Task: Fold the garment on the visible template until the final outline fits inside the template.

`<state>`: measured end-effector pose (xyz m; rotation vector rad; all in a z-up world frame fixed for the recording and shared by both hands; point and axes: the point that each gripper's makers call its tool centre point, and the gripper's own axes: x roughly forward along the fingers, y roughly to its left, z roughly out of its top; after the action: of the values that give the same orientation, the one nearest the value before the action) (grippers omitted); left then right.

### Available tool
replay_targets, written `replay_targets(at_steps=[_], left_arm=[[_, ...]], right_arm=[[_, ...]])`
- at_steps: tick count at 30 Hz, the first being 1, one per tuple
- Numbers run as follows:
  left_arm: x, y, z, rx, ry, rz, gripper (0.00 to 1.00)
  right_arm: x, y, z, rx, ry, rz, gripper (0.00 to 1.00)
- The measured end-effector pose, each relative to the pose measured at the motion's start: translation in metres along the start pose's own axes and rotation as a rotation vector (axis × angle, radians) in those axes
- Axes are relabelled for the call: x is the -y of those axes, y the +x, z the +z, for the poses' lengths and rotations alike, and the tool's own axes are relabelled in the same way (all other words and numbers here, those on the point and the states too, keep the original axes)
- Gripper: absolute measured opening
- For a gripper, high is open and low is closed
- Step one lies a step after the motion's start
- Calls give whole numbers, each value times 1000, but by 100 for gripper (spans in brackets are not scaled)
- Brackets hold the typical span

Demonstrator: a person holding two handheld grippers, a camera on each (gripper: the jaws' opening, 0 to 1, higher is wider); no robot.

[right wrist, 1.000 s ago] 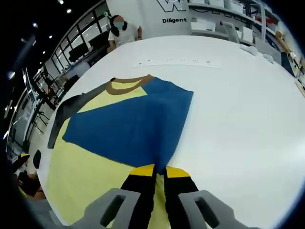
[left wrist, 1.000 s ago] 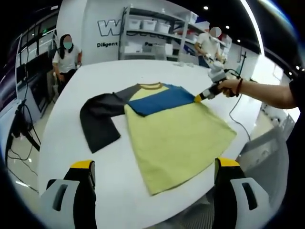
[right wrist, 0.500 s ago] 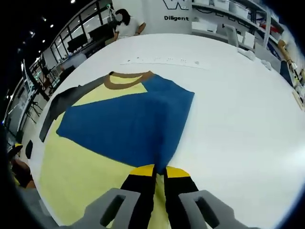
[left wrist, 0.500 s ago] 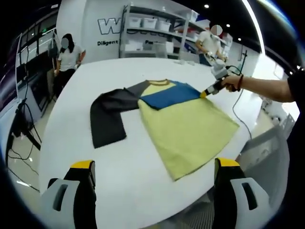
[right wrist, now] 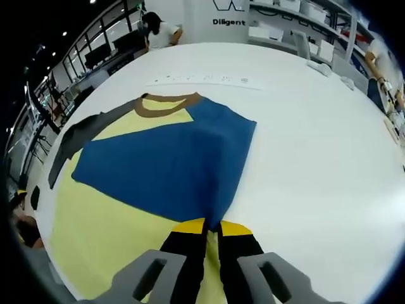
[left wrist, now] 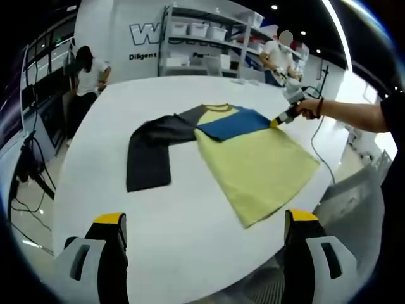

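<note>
Bare white table (left wrist: 158,228) lies open along the near edge, between the left gripper (left wrist: 202,253) and the shirt (left wrist: 253,164), with nothing standing on it. In the right gripper view the tabletop to the right of the blue sleeve (right wrist: 171,168) is open out to the far edge, save a thin strip of small marks (right wrist: 202,79), possibly a printed label. Shelving (left wrist: 209,44) and two people stand beyond the far edge.
</note>
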<state>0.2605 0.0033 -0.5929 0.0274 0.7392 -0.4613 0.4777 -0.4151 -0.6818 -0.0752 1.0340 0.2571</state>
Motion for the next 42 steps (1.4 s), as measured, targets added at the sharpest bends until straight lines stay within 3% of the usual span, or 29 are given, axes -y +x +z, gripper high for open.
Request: replay_targets(at_steps=[15,21,24,30,34,37,42], left_arm=[[-5,0,-3,-9,-1,5,99],[-7,0,-2,-5,-2,10,99],[-7,-1,-1,-1,-4,12,99],[-6,-1,4,15,-12,14,99],[-3,0,4,6,1,9,99],[-2,0,6,12,-2,6,99],[-4,-1,7,18,-6,13,99]], right_arm=[[14,-3,-3,-6,7,-23,0],[16,-4,-4,19,47,-21,7],[7,-8,0,63,101,28,20],[0,-20,12,132,86,64,41],[-17,-35,15,175,95,107,67],[-28,-45,15,203,79,121,80],[-39,-58,14,244,75,156,93]])
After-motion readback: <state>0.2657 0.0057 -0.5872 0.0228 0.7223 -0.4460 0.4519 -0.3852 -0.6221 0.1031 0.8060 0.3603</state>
